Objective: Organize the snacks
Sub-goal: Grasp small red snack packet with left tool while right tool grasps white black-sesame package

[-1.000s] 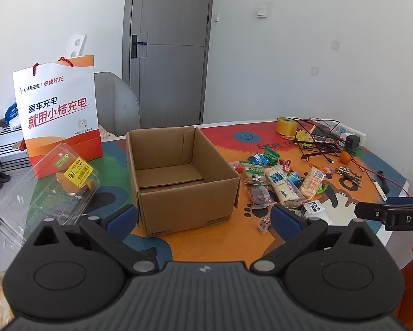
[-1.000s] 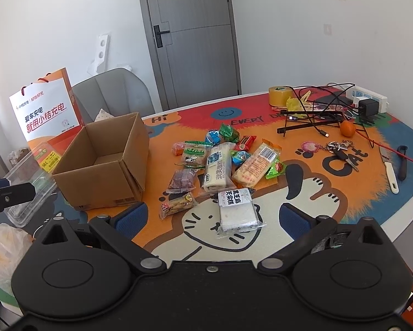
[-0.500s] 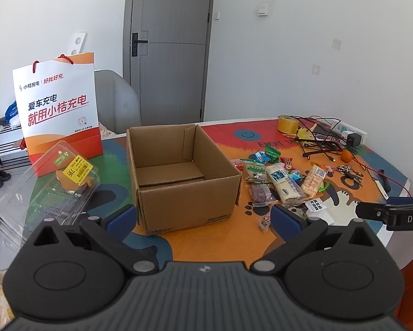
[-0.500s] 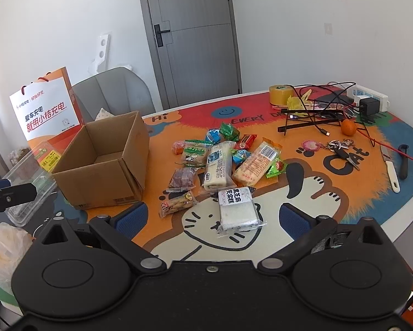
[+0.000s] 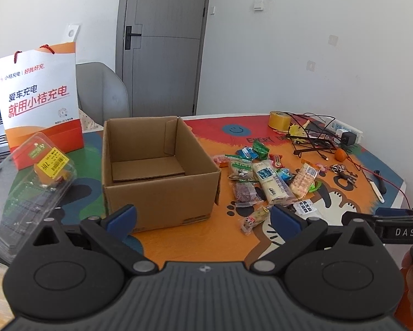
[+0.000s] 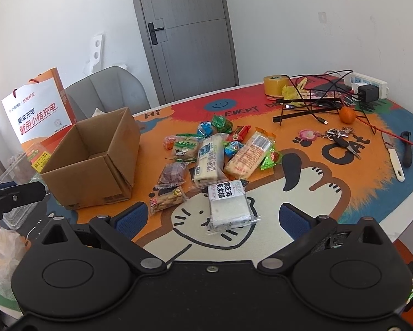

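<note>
With both grippers (image 5: 202, 216) (image 6: 210, 219) released, I lower the right onto the white pack (image 6: 228, 204), pinch its sides, carry it to the box (image 6: 96, 162)

Bright even daylight, soft shadows, sharp focus, fisheye bending and dark corners

Your left gripper's (image 5: 202, 216) housing is covering the near table edge (image 5: 394, 190) and the cardboard box's (image 5: 157, 165) lower front corner. Your right gripper (image 6: 212, 219) is hiding the table below the white snack pack (image 6: 228, 205). The frame's left edge is cutting off the clear clamshell (image 5: 21, 193), and small print on the snack wrappers (image 6: 208, 155) is blurring beyond reading.
</note>
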Demonstrator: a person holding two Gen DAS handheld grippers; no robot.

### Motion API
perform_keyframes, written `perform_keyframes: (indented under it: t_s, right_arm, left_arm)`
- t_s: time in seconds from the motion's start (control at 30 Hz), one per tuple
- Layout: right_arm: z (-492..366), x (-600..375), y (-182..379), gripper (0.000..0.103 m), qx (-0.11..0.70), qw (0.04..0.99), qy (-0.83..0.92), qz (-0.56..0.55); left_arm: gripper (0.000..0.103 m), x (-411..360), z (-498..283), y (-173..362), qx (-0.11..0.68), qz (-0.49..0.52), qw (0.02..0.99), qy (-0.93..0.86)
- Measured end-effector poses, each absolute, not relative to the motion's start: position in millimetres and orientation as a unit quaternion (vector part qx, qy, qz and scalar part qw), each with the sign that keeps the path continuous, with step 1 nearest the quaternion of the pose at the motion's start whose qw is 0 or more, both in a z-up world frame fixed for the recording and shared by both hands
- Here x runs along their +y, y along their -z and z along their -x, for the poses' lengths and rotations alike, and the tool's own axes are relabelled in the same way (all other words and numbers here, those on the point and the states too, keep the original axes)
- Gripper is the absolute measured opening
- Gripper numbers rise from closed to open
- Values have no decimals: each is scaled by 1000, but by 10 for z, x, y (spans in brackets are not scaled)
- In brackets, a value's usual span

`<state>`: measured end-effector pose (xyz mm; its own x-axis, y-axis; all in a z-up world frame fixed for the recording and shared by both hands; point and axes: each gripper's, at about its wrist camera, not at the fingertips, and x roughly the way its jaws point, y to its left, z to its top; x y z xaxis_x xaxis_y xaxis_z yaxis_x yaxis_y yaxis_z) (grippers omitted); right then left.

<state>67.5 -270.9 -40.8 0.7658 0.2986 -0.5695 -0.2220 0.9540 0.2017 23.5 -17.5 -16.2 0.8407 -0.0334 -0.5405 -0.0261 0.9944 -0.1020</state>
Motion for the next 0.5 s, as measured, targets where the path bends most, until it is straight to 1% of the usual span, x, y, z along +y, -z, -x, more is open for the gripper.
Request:
perform_keyframes:
  t_s: [0.23,0.5]
  right_arm:
    - [-782,-2774,552,103,311,940,-130,-54]
    - [-923,-2890,735,103,312,939,-125,-72]
  left_arm:
    - [102,-334,-439,268,284,62,957,17]
    - [101,-518,-710,488,302,59,951,30]
